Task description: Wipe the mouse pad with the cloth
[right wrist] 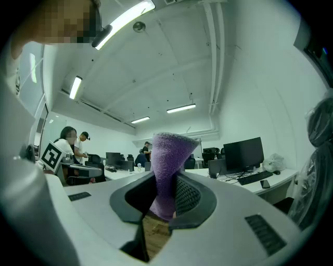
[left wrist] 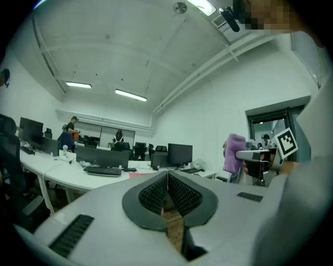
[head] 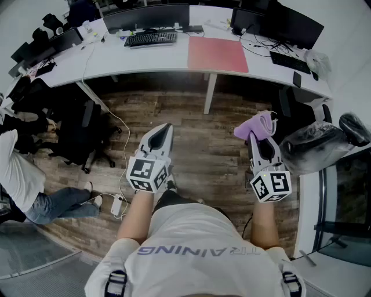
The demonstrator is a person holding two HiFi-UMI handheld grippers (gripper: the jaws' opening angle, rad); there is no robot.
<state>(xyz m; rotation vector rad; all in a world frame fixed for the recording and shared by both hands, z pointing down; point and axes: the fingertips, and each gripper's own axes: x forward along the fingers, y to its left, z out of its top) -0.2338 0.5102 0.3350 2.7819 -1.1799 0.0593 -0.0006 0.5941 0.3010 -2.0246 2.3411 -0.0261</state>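
Observation:
A pink mouse pad [head: 218, 54] lies flat on the white desk [head: 145, 61] at the far side, right of a black keyboard [head: 151, 38]. My right gripper [head: 257, 130] is shut on a purple cloth [head: 256, 124], held over the wooden floor well short of the desk. That cloth [right wrist: 168, 171] stands up between the jaws in the right gripper view. My left gripper [head: 164, 131] hangs beside it, shut with nothing in it; in the left gripper view its jaws [left wrist: 167, 179] meet, and the purple cloth [left wrist: 233, 154] shows at the right.
Monitors [head: 146, 17] and cables crowd the desk's back edge. A desk leg [head: 210, 93] stands ahead. A black chair [head: 87, 136] and a seated person [head: 26, 185] are at the left. A wrapped chair [head: 316, 145] stands at the right. A power strip [head: 116, 204] lies on the floor.

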